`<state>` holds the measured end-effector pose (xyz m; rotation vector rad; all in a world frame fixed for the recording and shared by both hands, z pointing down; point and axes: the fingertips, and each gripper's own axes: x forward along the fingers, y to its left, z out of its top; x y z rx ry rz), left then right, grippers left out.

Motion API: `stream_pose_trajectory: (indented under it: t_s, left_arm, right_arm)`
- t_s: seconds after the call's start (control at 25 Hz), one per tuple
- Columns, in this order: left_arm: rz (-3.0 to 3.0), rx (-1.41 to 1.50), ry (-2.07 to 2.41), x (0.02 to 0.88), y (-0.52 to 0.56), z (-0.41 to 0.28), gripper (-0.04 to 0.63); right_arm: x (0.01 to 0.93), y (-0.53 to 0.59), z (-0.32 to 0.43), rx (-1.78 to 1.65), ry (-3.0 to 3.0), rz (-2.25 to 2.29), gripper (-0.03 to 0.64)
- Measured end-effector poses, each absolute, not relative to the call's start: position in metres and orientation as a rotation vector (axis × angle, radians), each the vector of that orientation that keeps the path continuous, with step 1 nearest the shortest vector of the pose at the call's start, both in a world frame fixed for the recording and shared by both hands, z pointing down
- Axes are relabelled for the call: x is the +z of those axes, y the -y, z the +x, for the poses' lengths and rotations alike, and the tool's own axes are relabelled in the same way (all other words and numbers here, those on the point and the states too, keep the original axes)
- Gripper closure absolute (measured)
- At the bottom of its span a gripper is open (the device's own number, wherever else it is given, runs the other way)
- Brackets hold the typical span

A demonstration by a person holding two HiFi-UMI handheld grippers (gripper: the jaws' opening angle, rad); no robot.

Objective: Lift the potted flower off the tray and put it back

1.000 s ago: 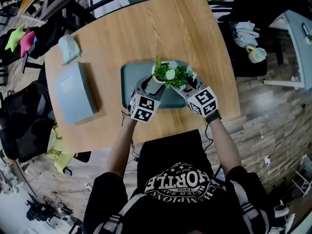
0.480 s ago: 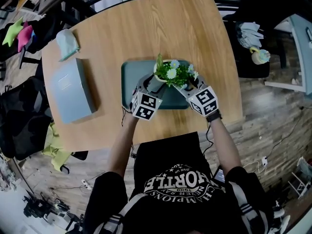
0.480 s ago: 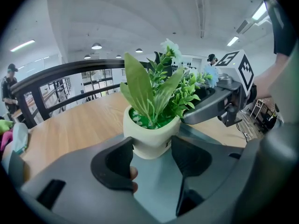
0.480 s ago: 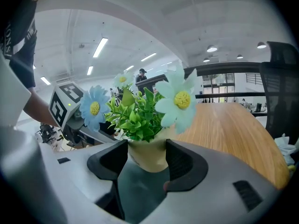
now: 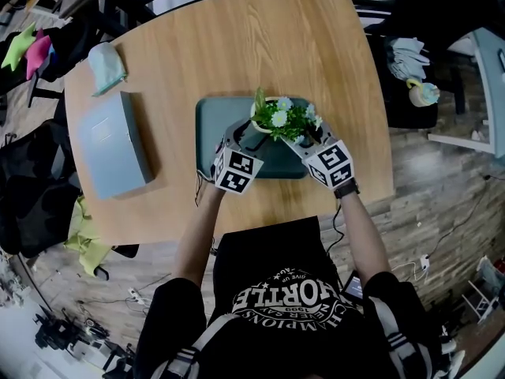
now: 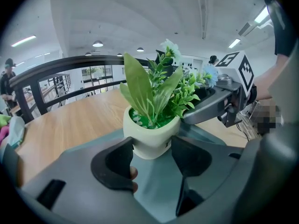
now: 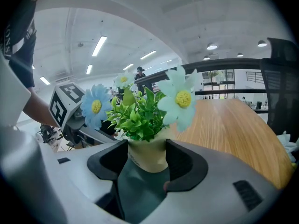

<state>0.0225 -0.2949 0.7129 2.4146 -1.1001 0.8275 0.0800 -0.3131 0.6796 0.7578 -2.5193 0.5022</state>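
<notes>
The round-cornered desk (image 5: 237,54) has a warm, matte wood-grain top. At its left side lies a flat, pale grey rectangular box (image 5: 110,144). Near the front edge sits a smooth, dull teal tray (image 5: 209,125), rectangular with rounded corners. The potted flower (image 5: 280,118) is over the tray's right half: a glossy, rounded cream pot, shiny green leaves and pale blue daisy heads with yellow centres. Whether its base touches the tray is unclear. The 2 grey tools meet there; the left tool (image 6: 152,148) and the right tool (image 7: 147,155) each clamp the pot's curved sides from opposite directions.
</notes>
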Motion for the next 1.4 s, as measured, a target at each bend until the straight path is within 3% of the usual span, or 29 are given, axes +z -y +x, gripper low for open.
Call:
stream_pose_trajectory:
  t_s: [0.72,1.0,1.4]
  left_arm:
    - [2.371,0.846,1.119,0.711,0.293,0.019,0.310]
    - [2.384,0.792,1.177,0.679,0.283,0.002,0.308]
    - [2.499,0.620,1.285,0.589,0.285,-0.012,0.319]
  right_arm:
    - [0.690,0.306,0.084,0.607,2.457,0.758,0.357]
    - [0.665,0.300,0.108,0.653,2.446,0.886,0.357]
    - [0.581,0.301,0.123,0.457,2.499,1.072,0.364]
